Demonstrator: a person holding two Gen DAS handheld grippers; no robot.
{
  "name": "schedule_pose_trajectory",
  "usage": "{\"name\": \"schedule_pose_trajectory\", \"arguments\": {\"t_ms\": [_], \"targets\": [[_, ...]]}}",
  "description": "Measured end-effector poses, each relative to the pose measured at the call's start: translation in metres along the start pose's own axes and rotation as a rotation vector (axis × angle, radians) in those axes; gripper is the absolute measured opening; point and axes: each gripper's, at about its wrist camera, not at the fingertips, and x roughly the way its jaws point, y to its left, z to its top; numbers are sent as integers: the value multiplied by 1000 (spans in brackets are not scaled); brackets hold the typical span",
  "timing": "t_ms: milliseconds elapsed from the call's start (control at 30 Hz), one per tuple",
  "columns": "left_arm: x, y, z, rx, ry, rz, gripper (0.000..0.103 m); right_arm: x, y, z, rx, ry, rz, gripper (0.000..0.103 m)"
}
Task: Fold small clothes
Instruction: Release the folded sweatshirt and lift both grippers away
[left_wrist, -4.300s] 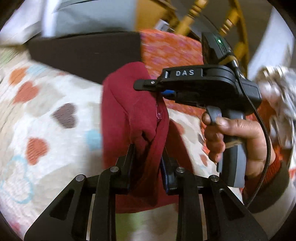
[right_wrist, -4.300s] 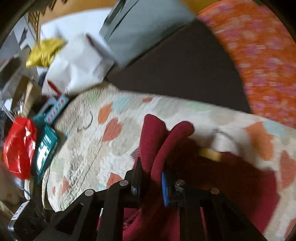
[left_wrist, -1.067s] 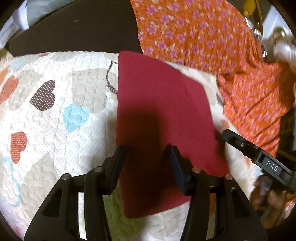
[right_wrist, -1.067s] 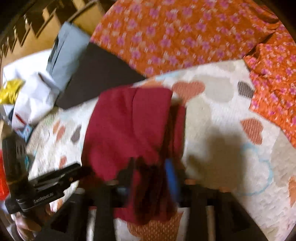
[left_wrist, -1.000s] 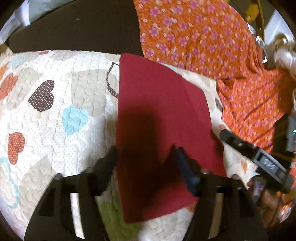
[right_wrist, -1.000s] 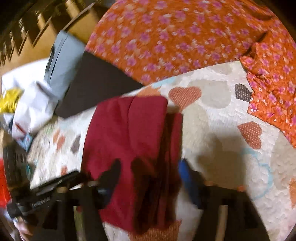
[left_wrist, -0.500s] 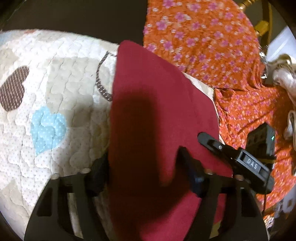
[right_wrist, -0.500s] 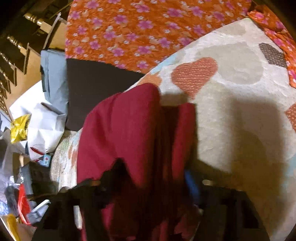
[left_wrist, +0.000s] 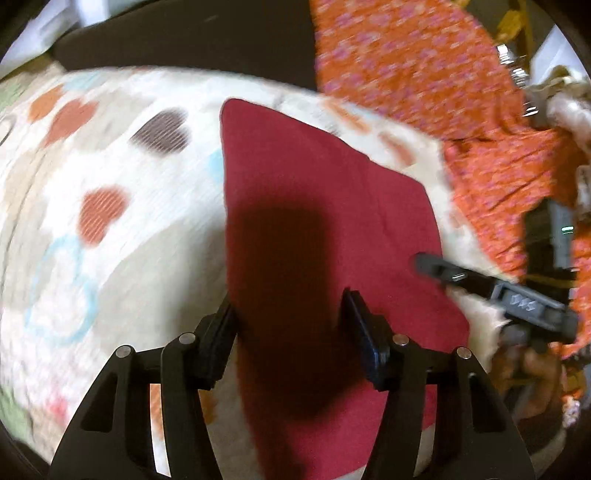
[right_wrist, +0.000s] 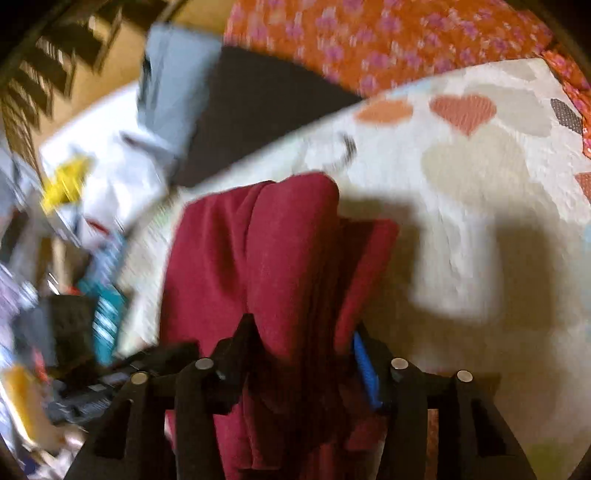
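The only writing in sight is a raised label on the right gripper's (left_wrist: 428, 264) black plastic body, at 3 o'clock in the left wrist view; blur leaves it unreadable. A hand (left_wrist: 535, 373) holds that tool's handle at 4 o'clock.

The red garment (left_wrist: 325, 236) is a soft, matte knit, folded into a long flat panel with straight edges. It lies on a cream quilt (left_wrist: 122, 266) with a stitched, puckered texture, printed with hearts in rust, brown, grey and pale blue. In the left wrist view it runs from centre down to 6 o'clock.

The left gripper (left_wrist: 291, 325) has hard black fingers, its jaws closing with the near part of the garment between them; the pads do not visibly press the cloth.

In the right wrist view the garment (right_wrist: 280, 258) bunches into rounded, draped folds at centre, rising above the quilt (right_wrist: 480, 206). The right gripper (right_wrist: 303, 347), one pad blue, pinches this bundle.

An orange floral fabric (right_wrist: 388, 37) with small pink blossoms lies at 12 o'clock, a smooth dark flat panel (right_wrist: 258, 110) at 11 o'clock.
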Motion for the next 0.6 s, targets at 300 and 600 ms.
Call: {"name": "schedule_pose_trajectory", "arguments": {"t_ms": [300,600], "targets": [[-5,-2,-13,-23,-57,20,57,-58,70,-27,-284,-106,-50,37],[-6,-8,-15,11,-79,65,58,-18,59,-63,-333,2,-255,29]]}}
